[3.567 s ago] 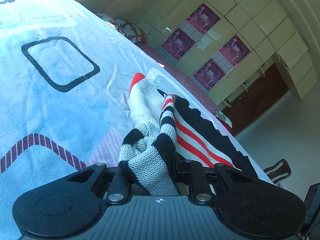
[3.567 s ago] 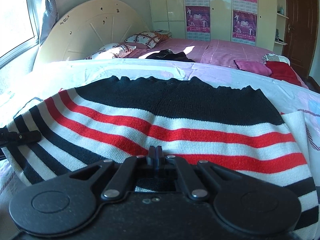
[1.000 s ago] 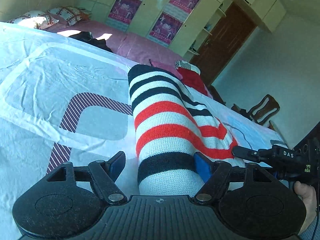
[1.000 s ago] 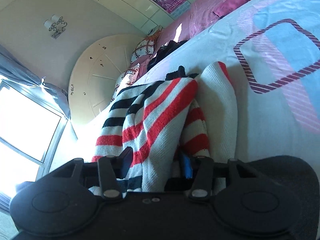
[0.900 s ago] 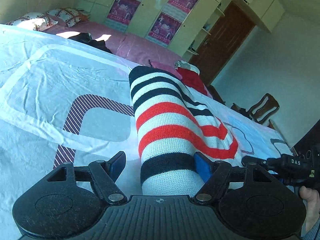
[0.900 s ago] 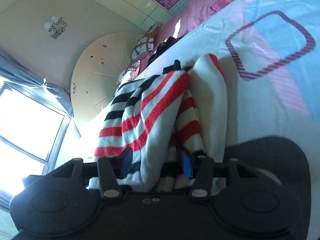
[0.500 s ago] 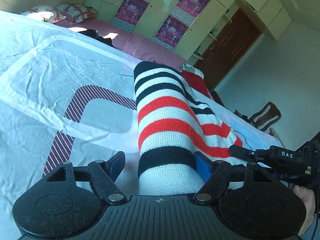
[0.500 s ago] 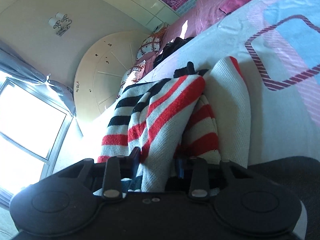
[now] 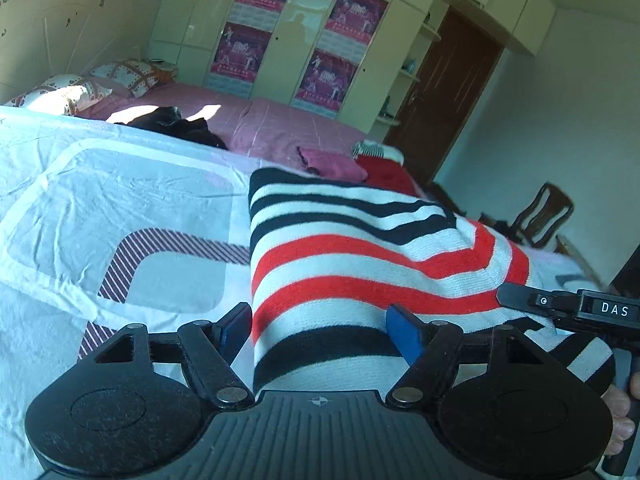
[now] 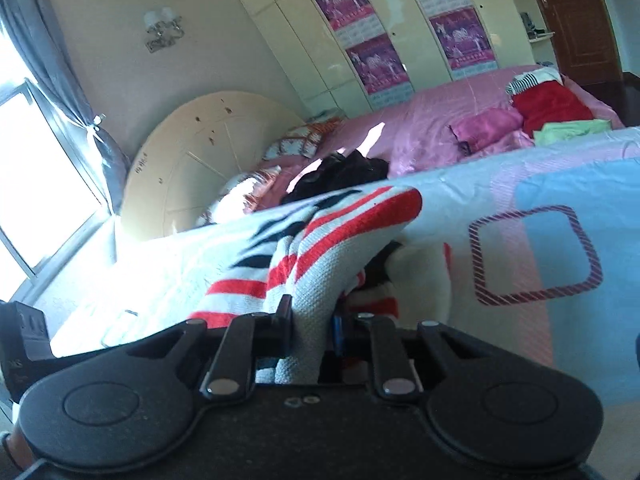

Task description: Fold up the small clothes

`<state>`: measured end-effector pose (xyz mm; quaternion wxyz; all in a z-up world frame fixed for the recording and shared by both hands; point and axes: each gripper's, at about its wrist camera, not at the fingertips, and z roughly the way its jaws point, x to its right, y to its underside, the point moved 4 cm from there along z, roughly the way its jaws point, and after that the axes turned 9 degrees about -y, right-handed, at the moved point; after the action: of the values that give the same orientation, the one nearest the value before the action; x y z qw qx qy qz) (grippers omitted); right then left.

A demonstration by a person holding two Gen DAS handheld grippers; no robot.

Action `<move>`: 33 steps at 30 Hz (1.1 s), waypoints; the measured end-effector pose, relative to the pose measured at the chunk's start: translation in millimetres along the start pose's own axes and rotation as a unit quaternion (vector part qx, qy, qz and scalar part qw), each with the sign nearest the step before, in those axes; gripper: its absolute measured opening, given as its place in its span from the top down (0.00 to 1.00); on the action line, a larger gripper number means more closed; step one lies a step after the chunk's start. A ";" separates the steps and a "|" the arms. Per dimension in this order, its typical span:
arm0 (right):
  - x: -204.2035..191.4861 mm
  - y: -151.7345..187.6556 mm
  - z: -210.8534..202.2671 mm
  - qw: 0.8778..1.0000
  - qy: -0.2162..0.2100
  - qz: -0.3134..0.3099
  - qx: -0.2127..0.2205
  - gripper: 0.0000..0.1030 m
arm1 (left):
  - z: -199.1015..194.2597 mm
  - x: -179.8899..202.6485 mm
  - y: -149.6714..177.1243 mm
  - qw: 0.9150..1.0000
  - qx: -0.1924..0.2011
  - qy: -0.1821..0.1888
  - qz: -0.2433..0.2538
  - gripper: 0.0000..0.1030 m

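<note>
Since a second ago my right claw [image 10: 310, 320] has pinched shut on the soft striped sweater [image 9: 360, 264], left claw [image 9: 320, 326] apart astride it; grip edges.

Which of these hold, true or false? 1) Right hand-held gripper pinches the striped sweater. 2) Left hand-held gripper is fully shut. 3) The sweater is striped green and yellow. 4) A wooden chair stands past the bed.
1) True: the right hand-held gripper is clamped on a fold of the striped sweater.
2) False: the left hand-held gripper stands wide, with the sweater between its pads.
3) False: it is red, white and black.
4) True: the wooden chair stands by the wall, beyond the bed.
</note>
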<state>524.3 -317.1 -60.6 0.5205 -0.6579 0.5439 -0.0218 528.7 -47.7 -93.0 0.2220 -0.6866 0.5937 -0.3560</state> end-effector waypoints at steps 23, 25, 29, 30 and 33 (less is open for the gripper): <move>31.4 -14.9 45.3 0.999 0.044 -0.018 0.001 0.88 | 49.6 -18.3 -34.1 1.000 -0.027 0.016 -0.005 0.28; 20.6 -19.5 41.4 0.998 0.037 -0.056 0.019 0.89 | 44.3 -15.4 -29.5 1.000 -0.012 0.008 0.003 0.28; 43.2 -10.6 61.3 0.995 0.081 -0.052 -0.027 0.88 | 51.8 -13.3 -22.2 1.000 -0.023 -0.002 0.006 0.22; 47.7 -8.5 59.9 0.997 0.071 -0.039 -0.018 0.88 | 52.7 -11.7 -21.7 1.000 -0.022 -0.009 0.014 0.20; 48.1 -11.0 58.5 0.997 0.078 -0.016 -0.023 0.80 | 54.3 -12.7 -22.7 0.999 -0.020 -0.018 0.021 0.10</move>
<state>586.3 -315.4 -105.4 0.4610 -0.6744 0.5727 -0.0689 584.0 -37.3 -114.6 0.2263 -0.6845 0.6113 -0.3266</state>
